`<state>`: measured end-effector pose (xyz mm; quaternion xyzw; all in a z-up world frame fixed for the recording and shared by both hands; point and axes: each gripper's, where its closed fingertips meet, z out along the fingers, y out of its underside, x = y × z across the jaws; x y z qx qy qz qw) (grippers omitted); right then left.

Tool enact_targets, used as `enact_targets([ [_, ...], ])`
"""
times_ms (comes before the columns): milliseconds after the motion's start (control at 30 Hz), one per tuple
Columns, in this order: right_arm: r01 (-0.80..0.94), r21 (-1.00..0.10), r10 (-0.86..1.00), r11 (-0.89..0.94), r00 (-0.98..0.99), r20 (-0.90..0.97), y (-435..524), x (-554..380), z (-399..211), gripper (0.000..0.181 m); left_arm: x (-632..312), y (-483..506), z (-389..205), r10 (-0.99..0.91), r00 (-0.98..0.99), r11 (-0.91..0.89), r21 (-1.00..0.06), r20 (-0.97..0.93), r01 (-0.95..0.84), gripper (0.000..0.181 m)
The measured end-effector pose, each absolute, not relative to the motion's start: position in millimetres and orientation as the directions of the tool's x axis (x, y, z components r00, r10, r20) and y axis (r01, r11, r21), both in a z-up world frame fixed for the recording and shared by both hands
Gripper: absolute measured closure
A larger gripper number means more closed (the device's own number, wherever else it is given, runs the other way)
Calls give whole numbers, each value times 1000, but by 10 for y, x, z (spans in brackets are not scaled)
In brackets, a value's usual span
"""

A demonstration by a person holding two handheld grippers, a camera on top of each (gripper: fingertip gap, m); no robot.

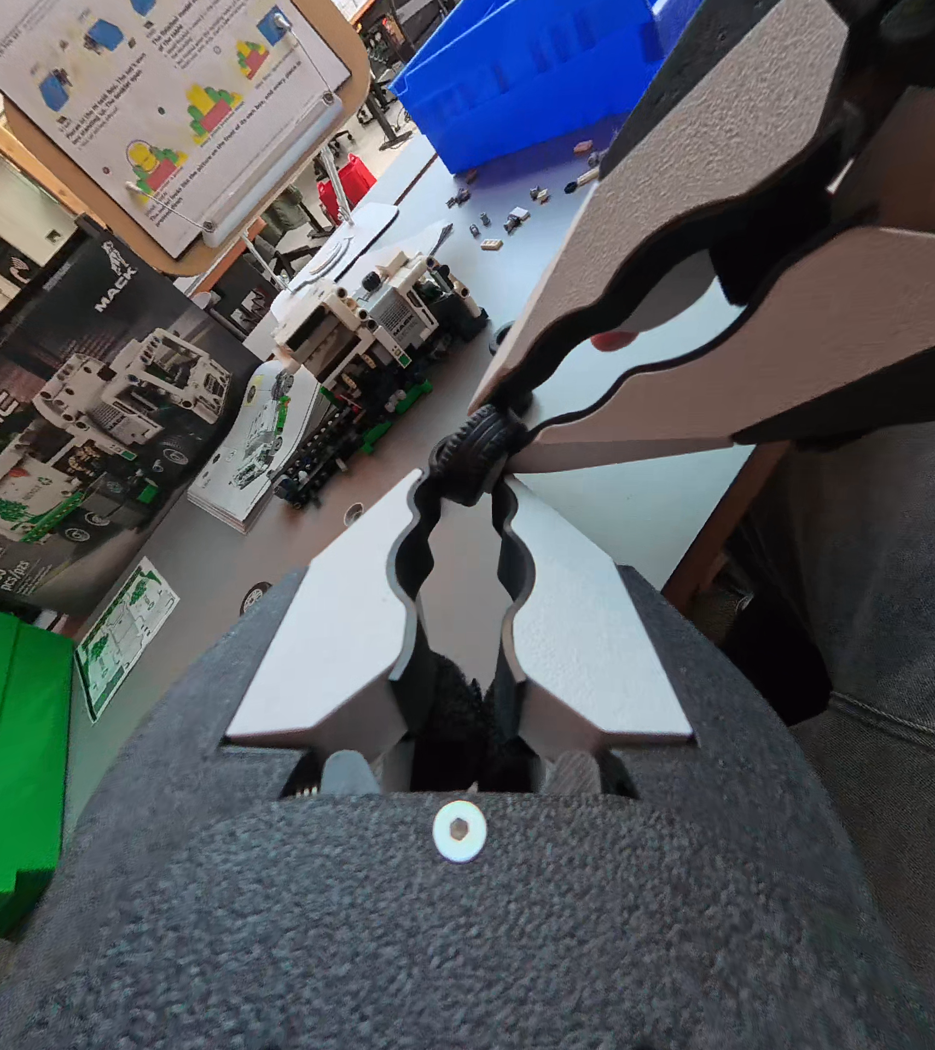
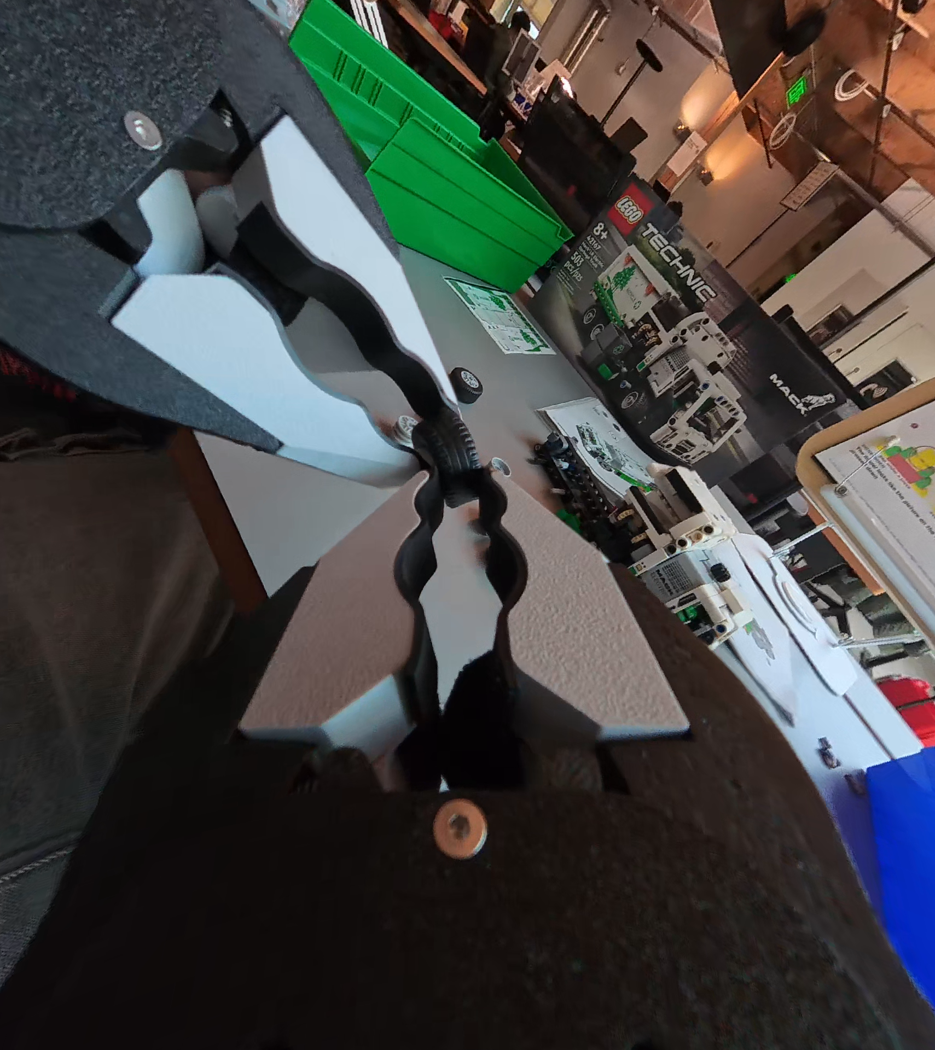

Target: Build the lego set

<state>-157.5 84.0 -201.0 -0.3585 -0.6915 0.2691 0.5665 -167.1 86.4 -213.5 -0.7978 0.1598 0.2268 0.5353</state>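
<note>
— Tyre point(image 1: 476, 449), black, small: where is it?
— Between both sets of tips. The left gripper point(image 1: 468, 483) pinches it, and the right gripper point(image 2: 456, 483) pinches it from the opposite side, above the table point(image 1: 510, 273).

Green bin point(image 2: 453, 187) at one table end, blue bin point(image 1: 527, 74) at the other — clipboard stand point(image 1: 192, 113) between.

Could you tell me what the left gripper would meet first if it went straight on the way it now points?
The left gripper already touches the black tyre at its fingertips; pushed on, it would press that into the right gripper, which grips the tyre from the other side.
</note>
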Motion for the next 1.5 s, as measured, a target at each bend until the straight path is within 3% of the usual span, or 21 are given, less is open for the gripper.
enact_targets([
  [33,178,-743,764,645,-129,632,833,-1567,-2008,169,-1654,865,-2135,-35,842,-366,-777,-538,-511,164],
  [200,85,-680,635,729,-455,624,700,-1371,-2182,168,-1385,766,-2300,-335,772,-282,-724,-540,-629,164],
  [300,137,-608,596,782,-450,665,764,-1347,-2212,168,-1378,819,-2307,-275,709,-289,-647,-649,-705,164],
  [467,166,-591,611,789,-306,730,817,-1385,-2073,169,-1459,866,-2148,-90,661,-314,-608,-745,-729,164],
  [733,125,-647,647,752,48,761,837,-1433,-1862,170,-1533,865,-1953,94,697,-309,-687,-711,-658,165],
  [833,102,-649,645,754,76,760,818,-1442,-1840,170,-1547,857,-1932,115,684,-291,-682,-721,-671,165],
  [933,93,-620,622,779,4,783,812,-1470,-1872,168,-1578,855,-1935,95,590,-284,-589,-802,-756,164],
  [1100,93,-850,835,518,-270,479,795,-1376,-1975,157,-1678,848,-1953,129,280,-268,-305,-951,-914,164],
  [1233,163,-987,849,7,-522,-80,674,-1258,-1861,150,-1559,795,-1809,216,166,-206,-211,-962,-955,165],
  [1333,331,-869,629,-368,-600,-495,648,-1227,-1734,148,-1452,742,-1724,279,75,-183,-130,-957,-974,165],
  [1500,489,-701,394,-520,-591,-704,556,-1227,-1739,161,-1339,701,-1670,335,-56,-180,-5,-941,-984,164],
])
